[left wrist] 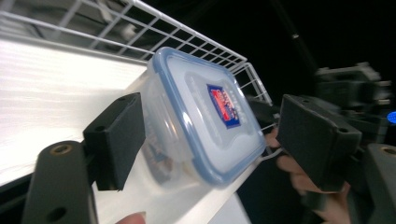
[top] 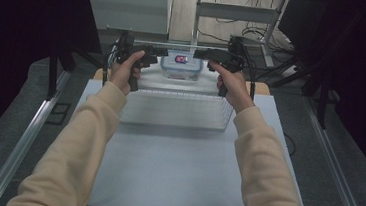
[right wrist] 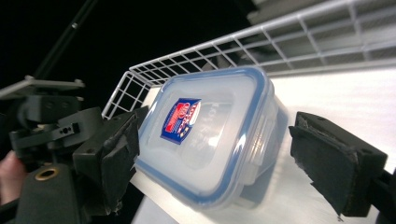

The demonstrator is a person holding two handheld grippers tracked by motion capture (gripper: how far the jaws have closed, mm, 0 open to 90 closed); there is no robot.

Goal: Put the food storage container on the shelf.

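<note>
From above we see our left gripper (top: 161,54) and right gripper (top: 200,54) flanking the box (top: 181,64); up close, both sets of jaws stand released around it, beside the wire basket (right wrist: 224,49).

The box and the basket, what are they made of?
The box looks like cloudy see-through plastic with a blue-rimmed lid: light shines through its glossy walls. The basket seems to be thin metal wire with a white coating, judging by its open grid, though plastic-coated is a guess.
</note>
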